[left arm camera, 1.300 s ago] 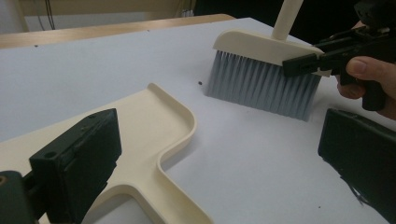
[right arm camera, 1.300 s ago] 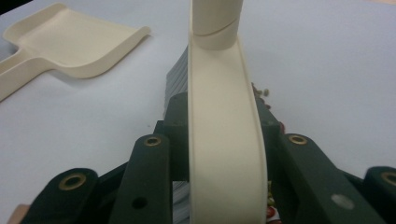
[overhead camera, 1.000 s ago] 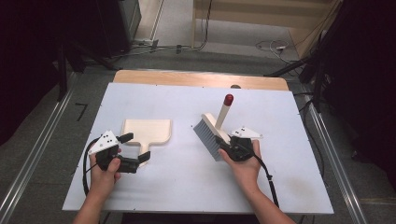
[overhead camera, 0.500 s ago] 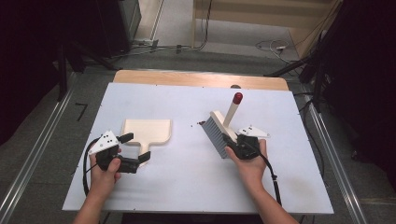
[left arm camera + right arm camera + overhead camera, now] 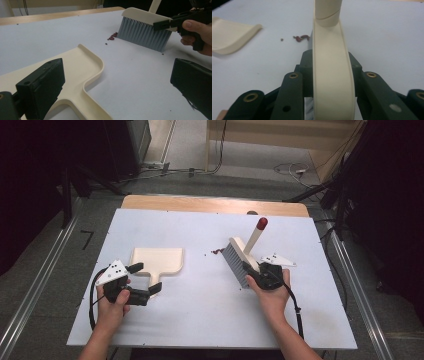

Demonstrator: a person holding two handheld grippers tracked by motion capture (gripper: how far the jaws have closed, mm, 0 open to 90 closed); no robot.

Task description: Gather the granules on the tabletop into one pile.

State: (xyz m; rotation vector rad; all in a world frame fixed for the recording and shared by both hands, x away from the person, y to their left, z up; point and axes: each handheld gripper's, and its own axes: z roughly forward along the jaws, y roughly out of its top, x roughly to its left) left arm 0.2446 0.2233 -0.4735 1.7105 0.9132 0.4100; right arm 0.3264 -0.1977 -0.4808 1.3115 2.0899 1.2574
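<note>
Gripping an unlabelled brush (image 5: 239,260), right gripper (image 5: 252,273).

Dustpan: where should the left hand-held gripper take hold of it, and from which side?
Grip the dustpan's narrow handle stub, coming from the near edge of the table. It points toward the person and lies flat; the open left hand-held gripper already straddles it.

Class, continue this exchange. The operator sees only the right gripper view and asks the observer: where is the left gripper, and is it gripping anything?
Observer: The left gripper is open, its jaws either side of the dustpan handle, not pressing it.
Operator: Are the bristles of my brush down?
Observer: Yes, the grey bristles rest on the table, next to the red crumbs.
Operator: What tops the brush handle?
Observer: A red tip.
</note>
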